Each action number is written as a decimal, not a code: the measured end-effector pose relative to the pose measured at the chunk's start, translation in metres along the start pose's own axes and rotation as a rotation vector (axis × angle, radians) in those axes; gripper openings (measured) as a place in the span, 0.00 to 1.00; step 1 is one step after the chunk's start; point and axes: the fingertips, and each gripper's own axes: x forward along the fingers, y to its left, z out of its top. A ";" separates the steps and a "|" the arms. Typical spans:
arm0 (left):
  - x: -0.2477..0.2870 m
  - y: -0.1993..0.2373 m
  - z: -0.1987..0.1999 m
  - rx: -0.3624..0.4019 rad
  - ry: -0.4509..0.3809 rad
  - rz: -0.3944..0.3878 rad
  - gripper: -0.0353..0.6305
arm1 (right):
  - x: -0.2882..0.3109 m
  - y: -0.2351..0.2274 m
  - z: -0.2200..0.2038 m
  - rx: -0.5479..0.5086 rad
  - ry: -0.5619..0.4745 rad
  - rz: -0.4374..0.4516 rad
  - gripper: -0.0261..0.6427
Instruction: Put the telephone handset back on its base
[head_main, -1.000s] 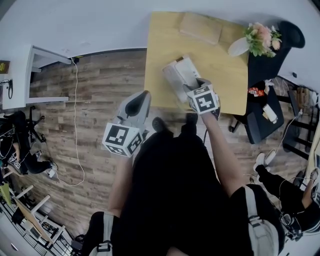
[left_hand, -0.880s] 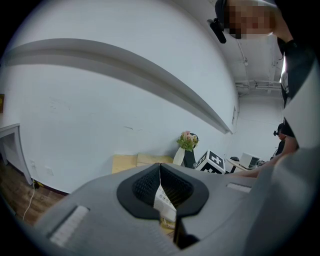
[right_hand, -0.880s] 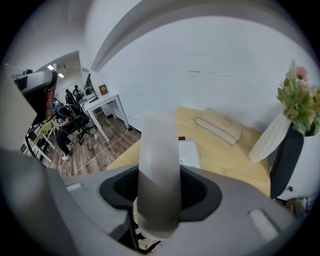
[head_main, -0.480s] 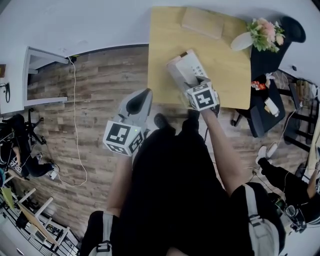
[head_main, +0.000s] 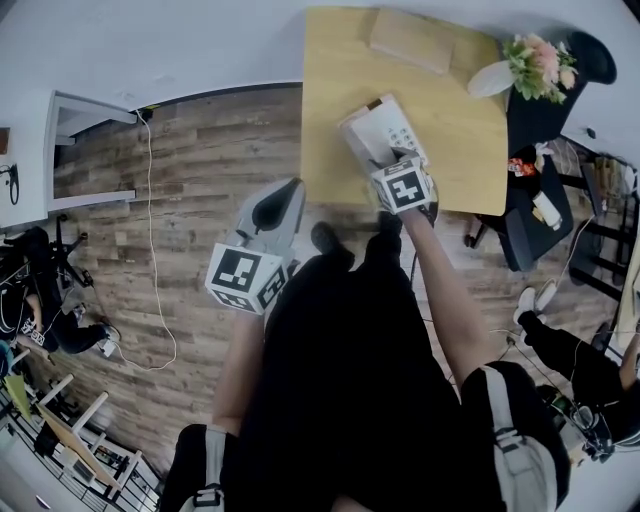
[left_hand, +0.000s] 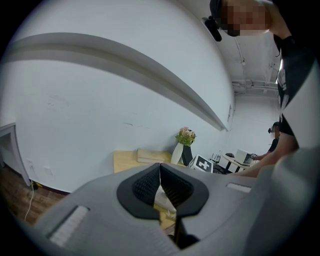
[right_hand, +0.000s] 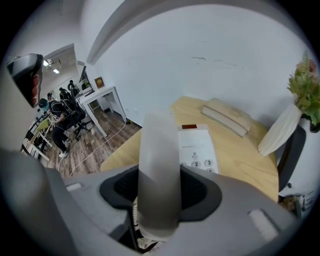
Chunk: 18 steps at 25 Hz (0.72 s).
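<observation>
The right gripper is clamped on the white handset, which runs lengthwise between its jaws and out past their tips, over the left side of the telephone base on the wooden table. Contact between handset and base cannot be made out. The left gripper, jaws together and empty, hangs well apart from the base, off the table's edge.
</observation>
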 end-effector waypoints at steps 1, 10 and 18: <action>-0.001 0.002 -0.001 -0.001 0.002 0.002 0.07 | 0.003 0.000 0.000 -0.001 0.007 0.000 0.35; -0.015 0.015 -0.006 -0.009 0.011 0.022 0.07 | 0.029 0.004 -0.008 0.021 0.052 -0.012 0.35; -0.025 0.022 -0.006 -0.010 0.009 0.035 0.07 | 0.038 0.016 -0.010 0.036 0.085 0.008 0.35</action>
